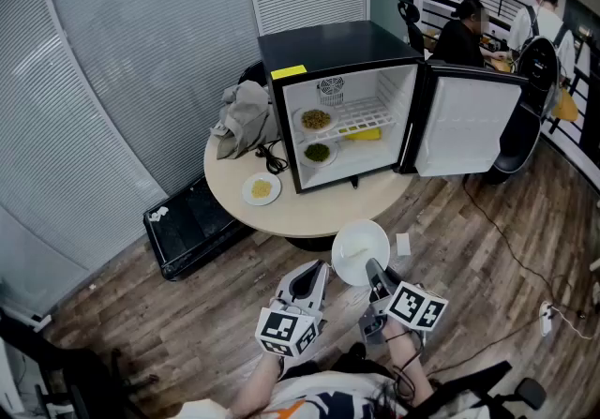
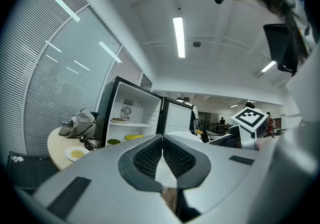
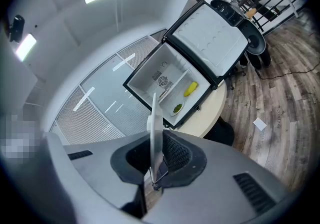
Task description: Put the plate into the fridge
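Note:
An empty white plate (image 1: 359, 248) hangs over the floor just in front of the round table (image 1: 323, 211), and my right gripper (image 1: 375, 273) is shut on its near rim. In the right gripper view the plate (image 3: 154, 128) stands edge-on between the pads. The black mini fridge (image 1: 337, 44) stands on the table with its door (image 1: 469, 127) swung open to the right. My left gripper (image 1: 314, 271) sits beside the right one, shut with nothing in it; its pads (image 2: 162, 140) meet at the tip.
Inside the fridge are a plate of food (image 1: 317, 119) on the shelf, a yellow item (image 1: 364, 134) and a plate of greens (image 1: 318, 153). On the table lie a plate of yellow food (image 1: 262, 188), a grey cloth (image 1: 244, 117) and a cable (image 1: 273, 160). A black case (image 1: 192, 220) lies on the floor at left, and a chair (image 1: 532, 98) stands right of the door.

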### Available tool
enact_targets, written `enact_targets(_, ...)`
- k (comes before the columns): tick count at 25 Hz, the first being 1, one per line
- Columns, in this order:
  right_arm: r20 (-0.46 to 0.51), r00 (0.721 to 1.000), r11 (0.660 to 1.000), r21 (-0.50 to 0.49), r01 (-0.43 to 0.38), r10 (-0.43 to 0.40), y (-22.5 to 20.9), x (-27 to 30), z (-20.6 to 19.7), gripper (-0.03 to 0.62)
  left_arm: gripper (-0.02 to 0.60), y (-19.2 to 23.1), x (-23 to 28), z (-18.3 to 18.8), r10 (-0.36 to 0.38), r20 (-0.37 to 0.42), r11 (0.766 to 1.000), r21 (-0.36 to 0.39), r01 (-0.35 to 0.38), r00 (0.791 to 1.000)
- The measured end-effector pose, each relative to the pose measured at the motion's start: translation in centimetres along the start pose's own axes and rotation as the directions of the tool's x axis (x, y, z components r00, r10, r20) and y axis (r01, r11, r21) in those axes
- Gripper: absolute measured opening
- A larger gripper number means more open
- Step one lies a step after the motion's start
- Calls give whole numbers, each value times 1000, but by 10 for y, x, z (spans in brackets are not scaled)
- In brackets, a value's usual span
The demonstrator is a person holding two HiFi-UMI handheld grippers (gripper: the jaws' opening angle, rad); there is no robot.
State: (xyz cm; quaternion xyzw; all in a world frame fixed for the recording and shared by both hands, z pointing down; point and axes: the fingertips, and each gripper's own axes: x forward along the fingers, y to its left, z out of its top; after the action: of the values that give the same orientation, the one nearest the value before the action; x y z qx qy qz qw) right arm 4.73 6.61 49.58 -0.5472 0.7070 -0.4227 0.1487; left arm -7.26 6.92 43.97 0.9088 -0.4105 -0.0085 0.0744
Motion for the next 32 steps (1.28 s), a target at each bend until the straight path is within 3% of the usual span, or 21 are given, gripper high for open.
enact_targets(20,-35,999,998,56,-14,16,-38,21,28,31,12,-9,49,-14,19,-40,1000,3,-19,999)
enact_targets(32,-75,996,998,47,-49,53,-58,31,53,31,12,-19,80,-13,67,-19,998,9,-66,998)
